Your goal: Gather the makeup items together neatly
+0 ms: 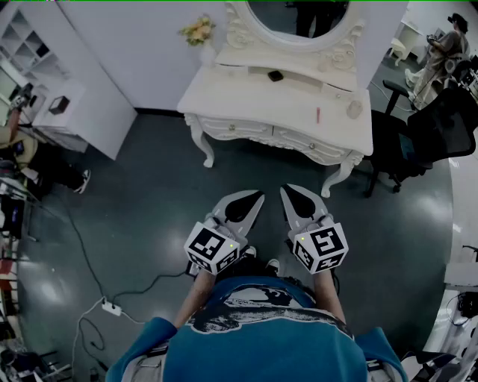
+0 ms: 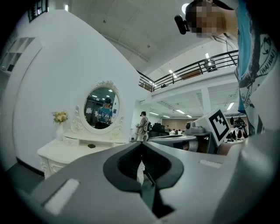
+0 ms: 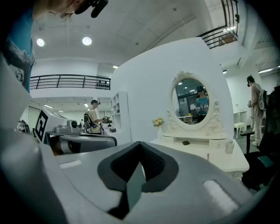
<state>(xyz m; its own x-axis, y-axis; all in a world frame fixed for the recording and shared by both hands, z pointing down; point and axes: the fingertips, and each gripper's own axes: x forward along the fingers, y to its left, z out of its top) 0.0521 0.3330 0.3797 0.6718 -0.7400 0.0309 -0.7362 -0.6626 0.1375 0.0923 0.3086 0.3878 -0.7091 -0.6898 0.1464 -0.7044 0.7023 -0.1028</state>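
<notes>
The white dressing table (image 1: 246, 97) stands ahead with an oval mirror (image 1: 297, 16). On it lie a small black compact (image 1: 275, 75), a thin red lipstick (image 1: 317, 115) and a small pale jar (image 1: 354, 109). My left gripper (image 1: 258, 195) and right gripper (image 1: 287, 190) hang side by side over the dark floor, short of the table, both shut and empty. The left gripper view shows my left gripper (image 2: 141, 143) with its jaws met, and the compact (image 2: 91, 145) far off. In the right gripper view my right gripper (image 3: 139, 143) is closed; compact (image 3: 186, 142), lipstick (image 3: 208, 156) and jar (image 3: 229, 147) lie beyond.
A vase of flowers (image 1: 197, 30) sits at the table's back left corner. A black office chair (image 1: 426, 134) stands to the table's right. White shelves (image 1: 30, 45) are at the far left. A cable and power strip (image 1: 112, 306) lie on the floor. People stand in the background.
</notes>
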